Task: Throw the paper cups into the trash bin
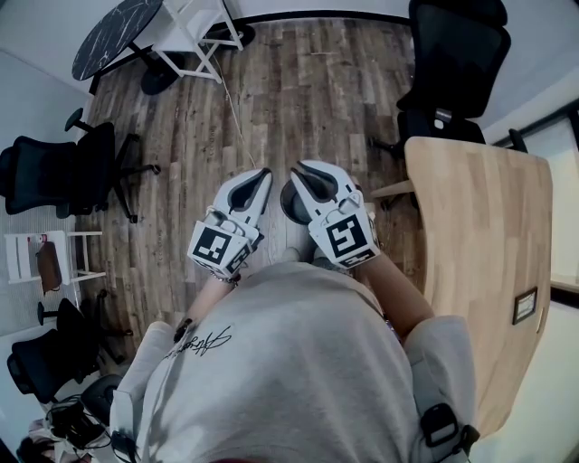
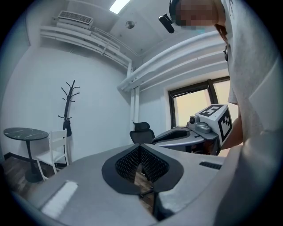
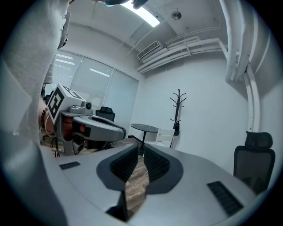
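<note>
head: overhead, steeply down | gripper views: level, sharing round table (image 2: 25,132)

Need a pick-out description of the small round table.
Start at the wood plank floor and go to its far left corner in the head view. The round table stands there beside a white chair. It alone has a round, dark marbled top; the other table is large, light wood.

My right gripper (image 1: 305,172) covers most of a dark round thing (image 1: 289,206) on the floor (image 1: 298,81) that I cannot name, my own grey shirt (image 1: 298,362) hides the near corner of the desk (image 1: 488,244), and the head view's top edge cuts off the black chair (image 1: 452,54) and the round table (image 1: 113,36).
</note>
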{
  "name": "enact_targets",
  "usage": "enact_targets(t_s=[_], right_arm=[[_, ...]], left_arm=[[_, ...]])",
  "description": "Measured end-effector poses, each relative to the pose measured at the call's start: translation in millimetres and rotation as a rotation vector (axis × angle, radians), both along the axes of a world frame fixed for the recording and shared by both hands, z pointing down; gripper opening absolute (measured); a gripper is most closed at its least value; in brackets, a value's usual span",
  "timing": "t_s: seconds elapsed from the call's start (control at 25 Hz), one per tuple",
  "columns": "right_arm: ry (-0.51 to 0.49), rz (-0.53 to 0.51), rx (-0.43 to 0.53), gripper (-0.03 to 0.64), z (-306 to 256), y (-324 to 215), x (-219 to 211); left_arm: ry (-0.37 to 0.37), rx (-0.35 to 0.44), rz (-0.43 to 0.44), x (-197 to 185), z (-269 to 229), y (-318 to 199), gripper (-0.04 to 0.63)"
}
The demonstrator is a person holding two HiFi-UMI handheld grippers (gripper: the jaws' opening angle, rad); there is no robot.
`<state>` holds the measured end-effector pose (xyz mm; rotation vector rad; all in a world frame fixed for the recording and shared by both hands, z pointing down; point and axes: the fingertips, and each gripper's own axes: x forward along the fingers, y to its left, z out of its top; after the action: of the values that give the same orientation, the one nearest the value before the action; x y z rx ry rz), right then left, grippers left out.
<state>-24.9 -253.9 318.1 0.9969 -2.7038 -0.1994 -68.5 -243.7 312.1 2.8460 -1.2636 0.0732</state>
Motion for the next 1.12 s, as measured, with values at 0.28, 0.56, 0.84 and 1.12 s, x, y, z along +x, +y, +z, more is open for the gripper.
enact_targets(t_s=[0.28, 0.56, 0.84, 1.12], right_arm=[[-0.042, 0.003, 0.003, 0.035, -12.1, 0.8, 0.5], [-0.046, 0.010, -0.012, 0.028, -16.4, 3.3, 0.4], [-0.099, 0.023, 0.009, 0.018, -19.1, 2.9, 0.7], [-0.123, 0.027, 0.011, 0.012, -25.6, 5.9, -0.6]], left_arm=[[-0.002, 0.009, -0.002, -1.3, -7.3, 1.8, 0.003], [0.004, 0.018, -0.002, -0.5, -12.0, 3.5, 0.003], [0.017, 0.020, -0.008, -2.6, -13.7, 6.9, 0.003], [0.022, 0.022, -0.014, -5.7, -15.0, 8.7, 0.003]])
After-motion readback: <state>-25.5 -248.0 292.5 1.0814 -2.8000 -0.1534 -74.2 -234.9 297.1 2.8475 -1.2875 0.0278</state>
